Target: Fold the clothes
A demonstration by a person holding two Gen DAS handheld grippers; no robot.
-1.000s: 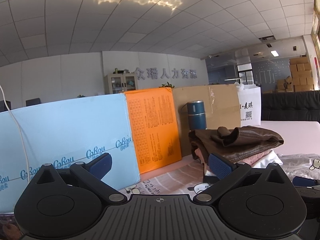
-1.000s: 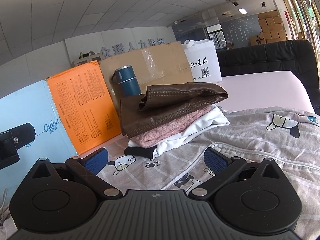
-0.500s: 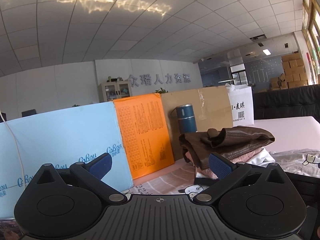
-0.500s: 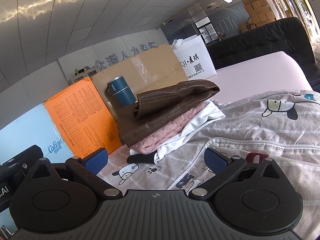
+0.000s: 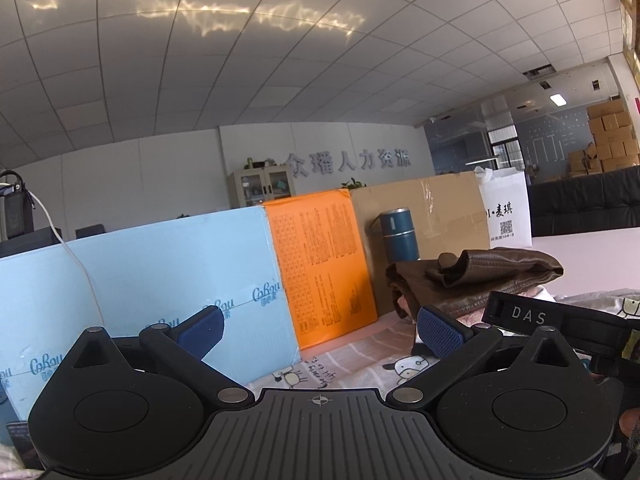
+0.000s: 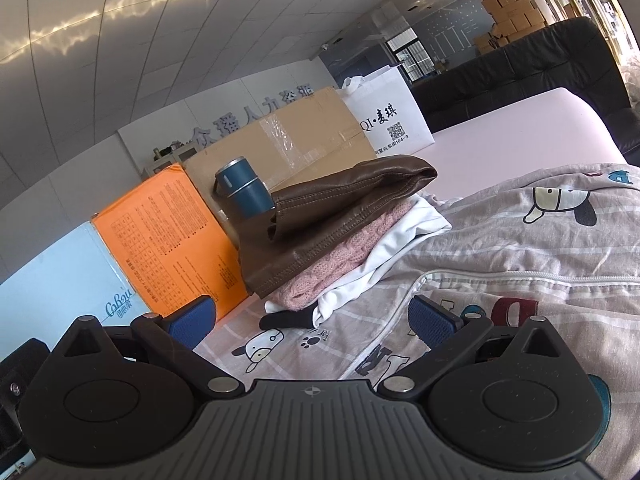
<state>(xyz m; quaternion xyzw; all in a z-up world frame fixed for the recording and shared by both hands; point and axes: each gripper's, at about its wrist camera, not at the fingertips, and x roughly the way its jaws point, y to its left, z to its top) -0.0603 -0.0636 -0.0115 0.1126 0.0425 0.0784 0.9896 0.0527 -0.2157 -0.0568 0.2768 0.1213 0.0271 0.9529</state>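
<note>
The left gripper (image 5: pixel 320 330) is held with its blue-padded fingers (image 5: pixel 440 332) spread wide and nothing between them, raised above a cartoon-print sheet (image 5: pixel 352 364) that shows in the gap. Ahead and to its right lies a stack of folded clothes, a brown leather jacket (image 5: pixel 480 276) on top. Straight ahead stands an orange board (image 5: pixel 324 268), with a light blue board (image 5: pixel 152 276) to its left and a cardboard box (image 5: pixel 436 208) to its right, a blue flask (image 5: pixel 398 236) upright in front of the box. At the far right edge a black device marked "DAS" (image 5: pixel 528 314) crosses the view, close beside the gripper.

The right gripper (image 6: pixel 312 320) is likewise wide open and empty, tilted to the left over a grey cartoon-print garment with a white zipper (image 6: pixel 500 280), which lies spread beneath and to the right of its fingers. Just ahead sits the same pile: the brown leather jacket (image 6: pixel 344 200) over a pink knit (image 6: pixel 332 264), a white garment (image 6: pixel 404 236) and a black piece (image 6: pixel 288 320) at the bottom. Behind the pile stand the blue flask (image 6: pixel 244 192), the cardboard box (image 6: pixel 292 136) and a white bag (image 6: pixel 388 116), on a pink surface (image 6: pixel 520 128).
</note>
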